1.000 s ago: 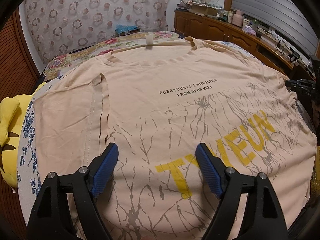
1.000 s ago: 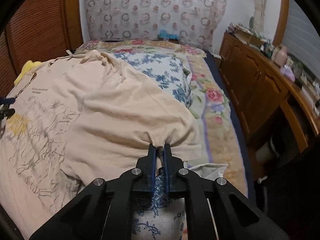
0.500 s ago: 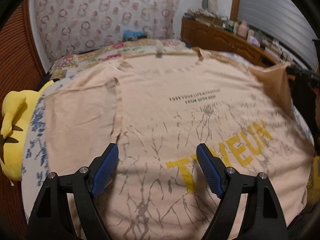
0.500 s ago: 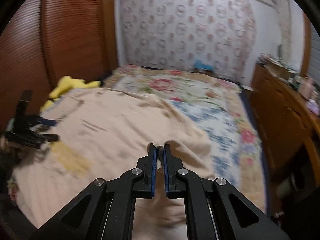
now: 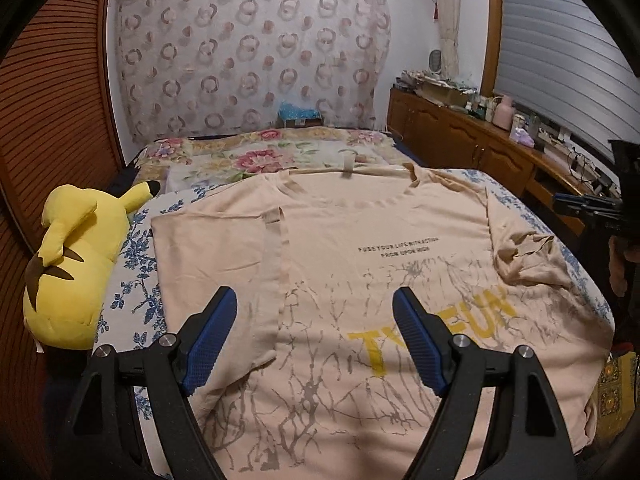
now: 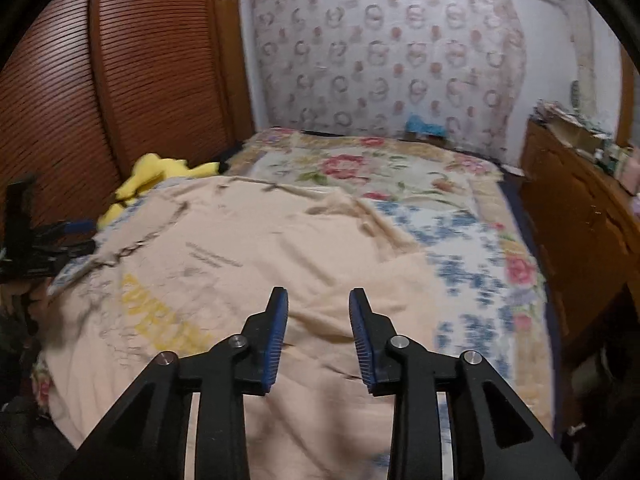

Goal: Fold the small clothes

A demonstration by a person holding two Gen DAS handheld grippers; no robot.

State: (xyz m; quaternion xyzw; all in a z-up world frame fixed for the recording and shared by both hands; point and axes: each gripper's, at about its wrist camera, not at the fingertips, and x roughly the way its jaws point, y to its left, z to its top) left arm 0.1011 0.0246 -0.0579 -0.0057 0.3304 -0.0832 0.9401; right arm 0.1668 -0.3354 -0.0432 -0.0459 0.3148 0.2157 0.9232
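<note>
A peach T-shirt (image 5: 360,240) with yellow letters lies spread on the bed, seen again in the right wrist view (image 6: 248,248). Its left sleeve is folded in over the body. The right sleeve (image 5: 520,244) lies crumpled on the shirt's right side. My left gripper (image 5: 314,300) hovers open above the lower front of the shirt, holding nothing. My right gripper (image 6: 319,294) hangs over the shirt's near right part; its jaws are opening and no cloth is between them. Each gripper shows at the edge of the other's view: right gripper (image 5: 588,202), left gripper (image 6: 60,236).
A yellow plush toy (image 5: 68,276) lies by the shirt's left side, against brown louvred doors (image 6: 120,80). A floral bedspread (image 5: 260,156) covers the far half of the bed. A cluttered wooden cabinet (image 5: 480,148) runs along the right wall.
My right gripper carried the pinched sleeve in over the shirt, then let it go; the sleeve now lies crumpled there. My left gripper rose and drew back, still open.
</note>
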